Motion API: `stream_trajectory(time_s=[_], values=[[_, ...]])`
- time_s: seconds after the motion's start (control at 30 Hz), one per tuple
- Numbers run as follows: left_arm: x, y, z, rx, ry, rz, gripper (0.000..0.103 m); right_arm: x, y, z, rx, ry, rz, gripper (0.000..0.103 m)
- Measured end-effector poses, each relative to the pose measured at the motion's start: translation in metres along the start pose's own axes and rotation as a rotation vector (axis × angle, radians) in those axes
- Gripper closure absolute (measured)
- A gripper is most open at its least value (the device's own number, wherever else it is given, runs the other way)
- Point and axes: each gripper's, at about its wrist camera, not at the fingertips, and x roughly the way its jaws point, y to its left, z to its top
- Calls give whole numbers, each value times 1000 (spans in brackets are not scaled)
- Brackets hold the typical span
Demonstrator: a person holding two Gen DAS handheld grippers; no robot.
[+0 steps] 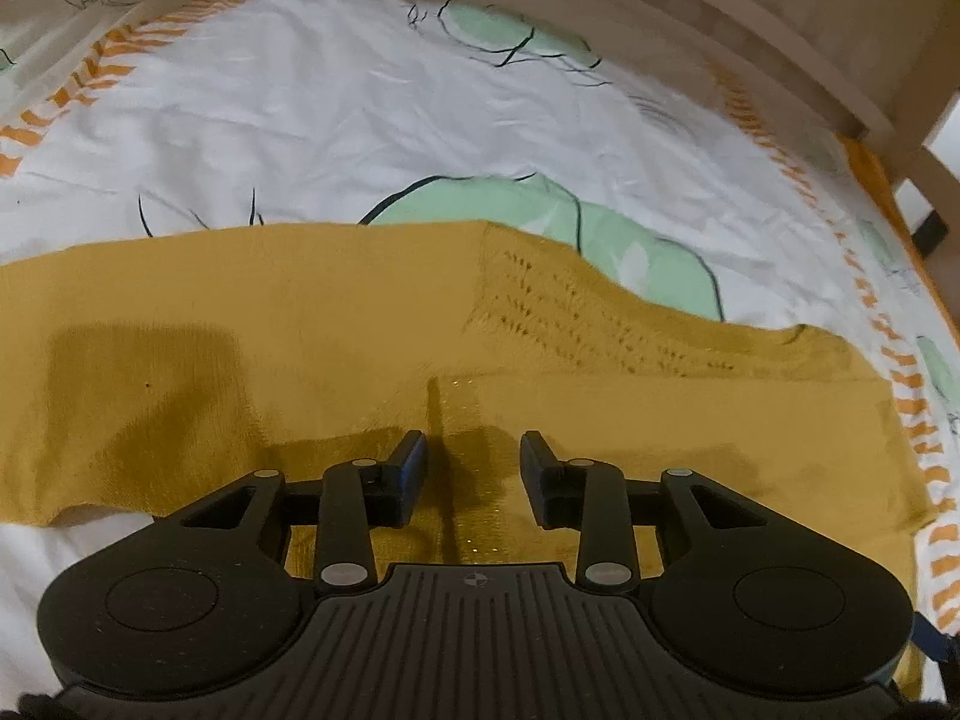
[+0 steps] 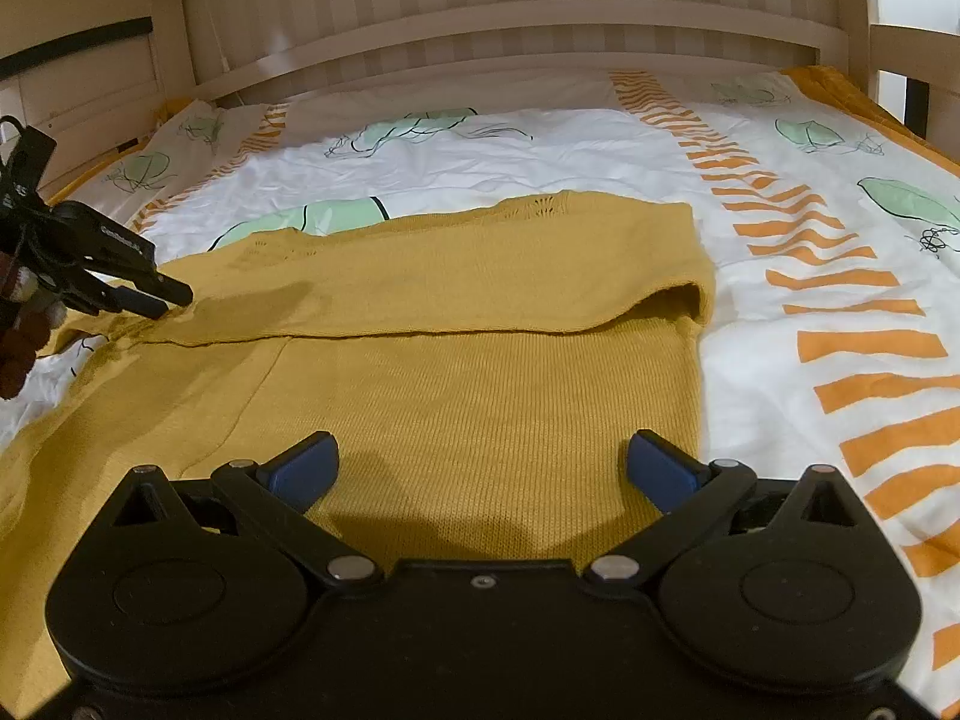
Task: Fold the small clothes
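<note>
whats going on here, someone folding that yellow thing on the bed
Yes. A person with a hand-held gripper in each hand is folding a mustard-yellow knit top spread on a bed with a white, green and orange patterned cover. The top's far part is already folded over towards the near edge. The left hand-held gripper hovers over the fabric at the garment's left side, jaws apart, nothing clamped. The right hand-held gripper is wide open above the near part, holding nothing.

1. Far of the mustard sweater (image 2: 480,312), the bedsheet (image 2: 510,156) lies flat and open.
2. A wooden headboard (image 2: 510,30) closes the far side.
3. Bare sheet right of the sweater is open.
4. The left gripper (image 2: 162,297) occupies the sweater's left edge.
</note>
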Motion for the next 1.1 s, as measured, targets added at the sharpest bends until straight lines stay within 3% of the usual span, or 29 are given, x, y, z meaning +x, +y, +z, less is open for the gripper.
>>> stream_trajectory(time_s=[0.23, 0.27, 0.3, 0.5, 0.7, 0.87, 0.93, 1.0, 1.1], values=[[3, -3, -5, -19, 27, -31, 71, 0, 1, -1, -3, 4, -1, 0], [2, -7, -5, -4, 24, -13, 76, 0, 1, -1, -2, 4, 0, 0], [0, -10, -5, 13, 8, -2, 100, 0, 1, -1, -1, 4, 1, 0], [-37, -20, 2, 85, -160, 40, 100, -1, 2, -1, -2, 0, 0, 0], [-39, 0, 18, 40, -199, 119, 100, -4, 6, 1, -20, -7, -5, 0], [-8, 4, 18, 43, -97, 132, 93, 0, 4, 1, -12, 10, -2, 0], [-1, 9, 13, 37, -58, 129, 74, 1, 3, 0, -8, 14, 0, 0], [6, 13, 5, 26, -29, 126, 70, 2, 3, 0, -10, 20, -1, 0], [4, 13, -5, 57, -58, 129, 66, 3, 3, 0, -8, 26, 1, 0]])
